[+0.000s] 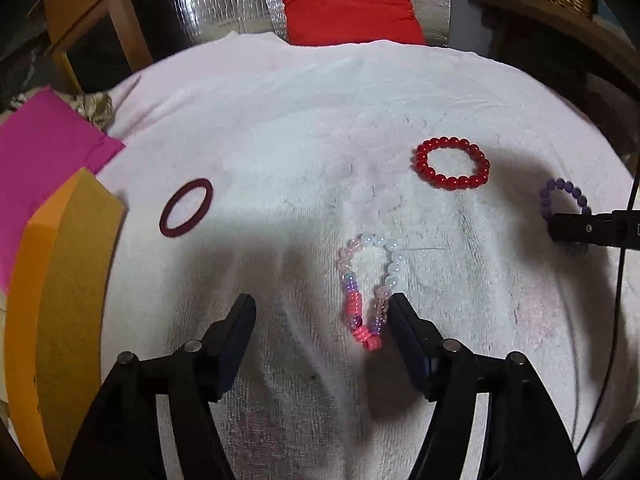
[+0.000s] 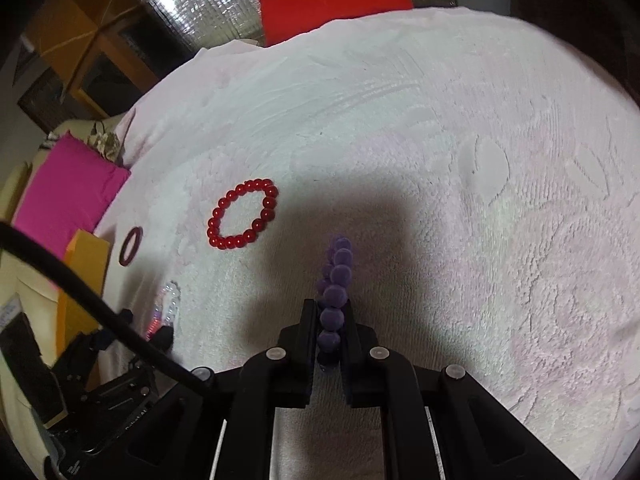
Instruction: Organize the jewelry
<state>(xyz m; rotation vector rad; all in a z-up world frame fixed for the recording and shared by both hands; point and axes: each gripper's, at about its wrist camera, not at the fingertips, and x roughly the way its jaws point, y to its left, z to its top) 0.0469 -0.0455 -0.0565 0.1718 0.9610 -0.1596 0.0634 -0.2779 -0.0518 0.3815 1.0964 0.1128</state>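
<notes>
On white towel [image 1: 280, 128], red bracelet [image 1: 452, 164], maroon ring [image 1: 186, 208]

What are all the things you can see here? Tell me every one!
white towel: one, white, spread under all the jewelry
red bead bracelet: one, red, lying flat on the towel
purple bead bracelet: one, purple, pinched in the right gripper
pastel bead bracelet: one, clear, pink and lilac, on the towel against the left gripper's right finger
dark red ring: one, maroon, on the towel near its left edge
red cushion: one, red, beyond the towel
pink sheet: one, pink, left
orange block: one, orange, left
left gripper: one, black, open
right gripper: one, black, shut
</notes>
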